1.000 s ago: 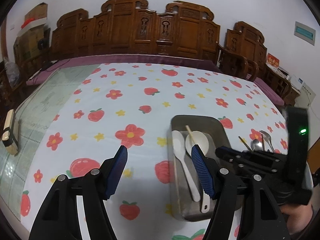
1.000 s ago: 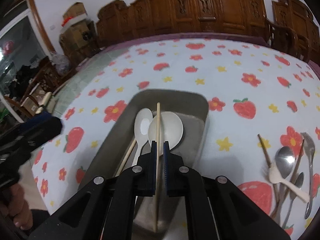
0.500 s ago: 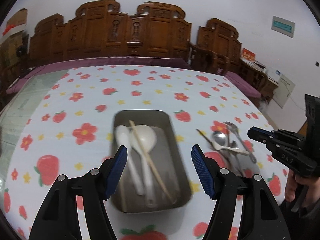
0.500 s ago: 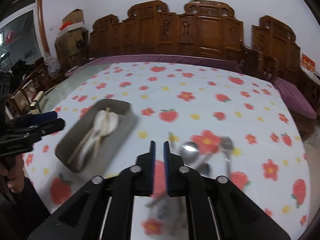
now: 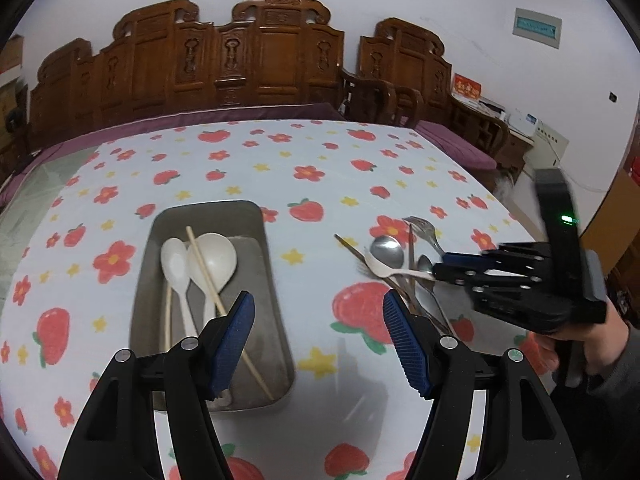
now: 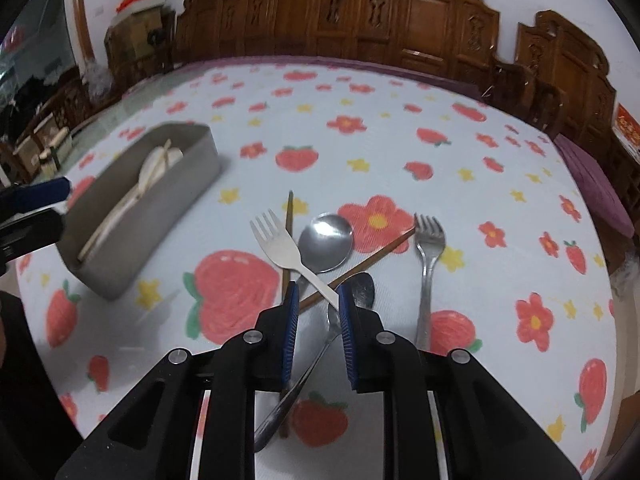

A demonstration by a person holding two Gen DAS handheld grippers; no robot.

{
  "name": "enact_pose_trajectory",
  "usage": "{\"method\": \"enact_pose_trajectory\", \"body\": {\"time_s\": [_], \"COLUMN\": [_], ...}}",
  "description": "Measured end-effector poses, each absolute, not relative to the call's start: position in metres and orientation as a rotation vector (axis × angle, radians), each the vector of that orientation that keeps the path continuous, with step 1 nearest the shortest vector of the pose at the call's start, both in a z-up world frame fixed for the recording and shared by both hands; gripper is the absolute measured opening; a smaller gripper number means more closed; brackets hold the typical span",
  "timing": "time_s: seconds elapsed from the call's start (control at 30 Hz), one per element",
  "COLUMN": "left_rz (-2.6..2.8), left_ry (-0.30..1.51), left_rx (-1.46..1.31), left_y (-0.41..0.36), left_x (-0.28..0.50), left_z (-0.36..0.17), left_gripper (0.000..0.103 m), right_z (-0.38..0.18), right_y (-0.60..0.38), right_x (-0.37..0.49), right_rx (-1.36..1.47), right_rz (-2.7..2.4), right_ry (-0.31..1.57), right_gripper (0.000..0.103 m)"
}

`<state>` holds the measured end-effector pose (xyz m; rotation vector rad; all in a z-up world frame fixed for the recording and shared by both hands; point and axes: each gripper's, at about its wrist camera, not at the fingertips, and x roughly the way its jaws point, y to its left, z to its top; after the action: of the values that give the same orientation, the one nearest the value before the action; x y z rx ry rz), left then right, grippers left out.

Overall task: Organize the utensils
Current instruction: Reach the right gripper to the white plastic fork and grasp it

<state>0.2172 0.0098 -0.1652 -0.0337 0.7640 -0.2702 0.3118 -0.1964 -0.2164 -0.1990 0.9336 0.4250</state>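
Observation:
A grey metal tray [image 5: 256, 220] [image 6: 168, 184] holds two white spoons [image 5: 212, 256] and light chopsticks [image 5: 224, 312]. To its right lies a pile of utensils: a white fork [image 6: 280, 248] [image 5: 384, 270], a steel spoon [image 6: 326, 240], a steel fork [image 6: 428, 248], dark chopsticks [image 6: 289, 212] and a smaller spoon [image 6: 362, 286]. My right gripper [image 6: 317, 300] [image 5: 440, 266] is partly open, its jaws on either side of the white fork's handle. My left gripper [image 5: 318, 324] is wide open and empty above the tray's right edge.
The table has a strawberry and flower cloth [image 5: 304, 172]. Carved wooden chairs [image 5: 260, 60] line the far side. A purple cushioned seat [image 6: 596, 184] stands at the right edge. A glass surface [image 5: 36, 184] borders the cloth at left.
My right gripper let go of a light chopstick in the tray, swung right to the utensil pile and opened around the white fork's handle. My left gripper shifted right, still open.

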Motion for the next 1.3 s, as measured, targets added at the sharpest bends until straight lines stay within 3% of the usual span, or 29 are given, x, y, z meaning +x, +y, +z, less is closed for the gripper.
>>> {"method": "enact_pose_trajectory", "body": {"time_s": [0.33,1.3], "left_rz": [-0.31,-0.317], "left_ry": [0.793,0.804], "left_rx": [-0.009,0.023], "left_y": [-0.01,-0.018], "left_x": [0.217,0.219], "left_z": [-0.179,-0.184], "left_gripper": [0.064,0.064], "right_z": [-0.242,-0.239], "right_y": [-0.197,-0.177], "right_x": [0.344,0.336], "right_rx": [-0.185,-0.234], "right_rz": [0.46,0.61], "right_ry": [1.052,1.205], "right_gripper": [0.022,0.021]}}
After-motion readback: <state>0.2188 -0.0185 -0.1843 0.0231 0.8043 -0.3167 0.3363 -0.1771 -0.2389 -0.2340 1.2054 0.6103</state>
